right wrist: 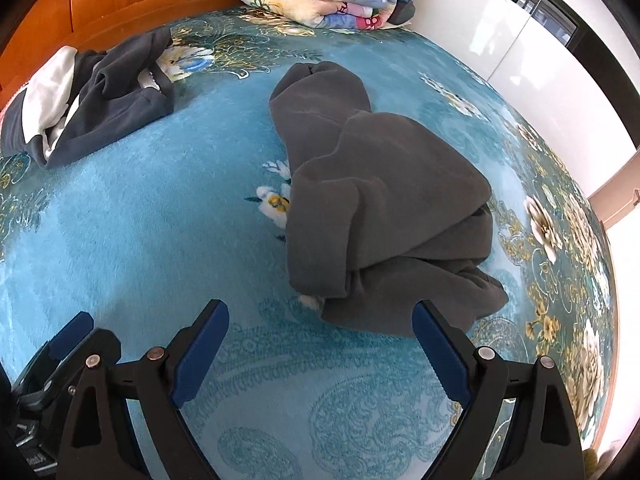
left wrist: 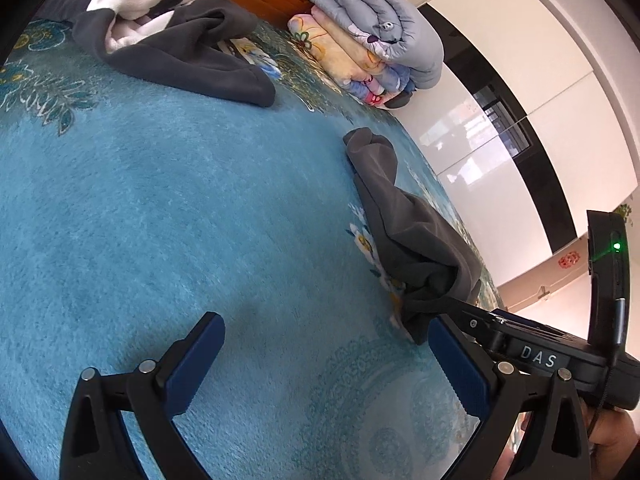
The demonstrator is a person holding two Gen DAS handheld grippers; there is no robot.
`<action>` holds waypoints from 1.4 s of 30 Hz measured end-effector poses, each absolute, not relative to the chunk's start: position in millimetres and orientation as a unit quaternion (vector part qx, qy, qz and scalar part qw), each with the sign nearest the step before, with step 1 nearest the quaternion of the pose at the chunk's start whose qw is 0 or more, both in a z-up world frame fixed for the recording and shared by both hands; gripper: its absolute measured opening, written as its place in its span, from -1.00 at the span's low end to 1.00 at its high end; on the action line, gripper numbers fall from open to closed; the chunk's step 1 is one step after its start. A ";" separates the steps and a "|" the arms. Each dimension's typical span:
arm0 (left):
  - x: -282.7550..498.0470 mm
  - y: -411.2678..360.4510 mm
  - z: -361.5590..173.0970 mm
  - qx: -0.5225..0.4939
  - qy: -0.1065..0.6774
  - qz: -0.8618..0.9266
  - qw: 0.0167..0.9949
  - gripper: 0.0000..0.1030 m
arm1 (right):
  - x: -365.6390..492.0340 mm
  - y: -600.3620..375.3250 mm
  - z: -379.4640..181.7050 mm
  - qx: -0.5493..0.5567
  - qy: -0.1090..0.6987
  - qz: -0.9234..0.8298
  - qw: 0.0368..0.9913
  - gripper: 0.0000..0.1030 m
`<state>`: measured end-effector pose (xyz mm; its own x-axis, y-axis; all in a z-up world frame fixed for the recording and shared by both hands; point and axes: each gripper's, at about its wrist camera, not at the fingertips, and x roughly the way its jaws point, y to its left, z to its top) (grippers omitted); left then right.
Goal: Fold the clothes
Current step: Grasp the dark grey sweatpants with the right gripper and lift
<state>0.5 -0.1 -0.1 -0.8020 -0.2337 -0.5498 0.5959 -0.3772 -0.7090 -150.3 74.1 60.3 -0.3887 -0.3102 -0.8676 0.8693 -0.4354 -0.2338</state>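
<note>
— Reading anything on the tools?
— "DAS", white letters on the right gripper's body, seen from the left wrist.
— Jaws?
— Both spread wide, empty; left gripper too.
— Clothes?
— Grey fleece garment bunched on the teal floral bedspread; a darker heap lies beyond it, toward the wooden headboard.

Two black handheld grippers with blue finger pads

The left gripper and the right gripper are each built from black, curved arms studded with round silver rivets, and ribbed blue pads are fitted on the inner finger faces. On the right gripper's black housing, seen in the left wrist view, white letters "DAS", a green light and a thin black cable are carried.
</note>
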 end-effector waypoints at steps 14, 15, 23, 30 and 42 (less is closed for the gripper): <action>13.1 -6.4 -1.8 0.166 0.521 -0.800 0.248 1.00 | -154.8 58.8 51.8 0.398 0.369 -0.751 0.376 0.81; 13.4 -6.9 -2.3 0.165 0.522 -0.799 0.248 1.00 | -156.3 56.4 51.4 0.399 0.369 -0.752 0.374 0.81; 16.6 -10.4 -2.7 0.150 0.523 -0.804 0.242 1.00 | -163.8 32.9 46.1 0.384 0.399 -0.752 0.359 0.71; 21.6 -14.6 -2.2 0.136 0.527 -0.806 0.234 1.00 | -181.6 16.7 38.7 0.377 0.444 -0.745 0.326 -0.14; 22.1 -6.7 -2.1 0.176 0.558 -0.793 0.168 1.00 | -215.5 61.2 111.3 0.376 0.382 -0.786 0.309 -0.76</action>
<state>22.1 -6.7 -2.1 -0.8815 -0.0711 -0.4668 0.4633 -0.3207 -0.8261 -215.5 61.2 111.3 -0.5269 -0.1981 -0.8265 0.7721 -0.5181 -0.3680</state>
